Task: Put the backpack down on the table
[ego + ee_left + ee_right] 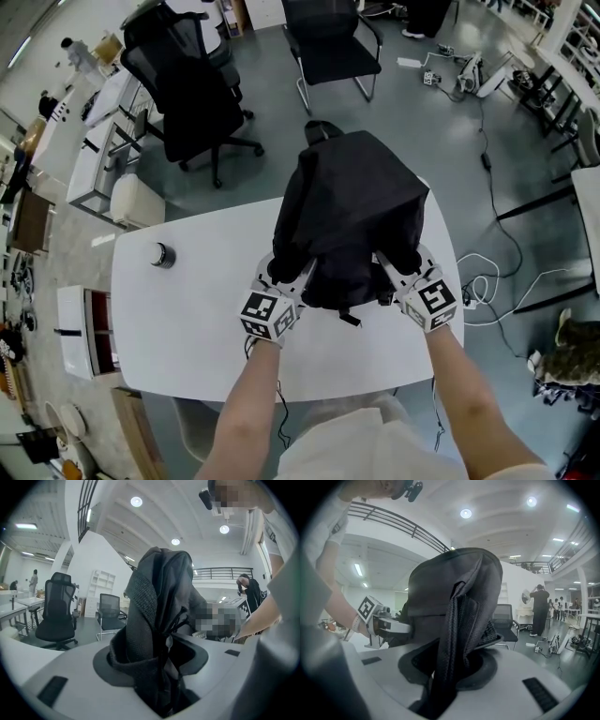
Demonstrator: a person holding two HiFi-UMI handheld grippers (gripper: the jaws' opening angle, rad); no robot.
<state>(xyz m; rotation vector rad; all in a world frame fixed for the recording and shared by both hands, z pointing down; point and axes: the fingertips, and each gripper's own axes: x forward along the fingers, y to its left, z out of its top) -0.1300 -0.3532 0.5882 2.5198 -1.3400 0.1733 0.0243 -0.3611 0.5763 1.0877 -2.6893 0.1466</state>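
Observation:
A black backpack point(349, 216) stands upright on the white table point(187, 319), at its far edge. My left gripper point(286, 274) is at the backpack's near left corner. A bunched fold of dark fabric and a strap point(157, 634) fills the gap between its jaws. My right gripper point(401, 262) is at the near right corner, and a black webbing strap point(452, 639) runs down through its jaws. On both grippers the fabric hides the pads, so whether they press on it is unclear. The left gripper's marker cube point(370, 609) shows in the right gripper view.
A small dark round object point(162, 255) sits on the table's left part. Black office chairs point(192, 94) stand on the floor beyond the table, and another chair point(330, 42) is farther back. Cables point(483, 281) lie on the floor to the right. People stand in the distance.

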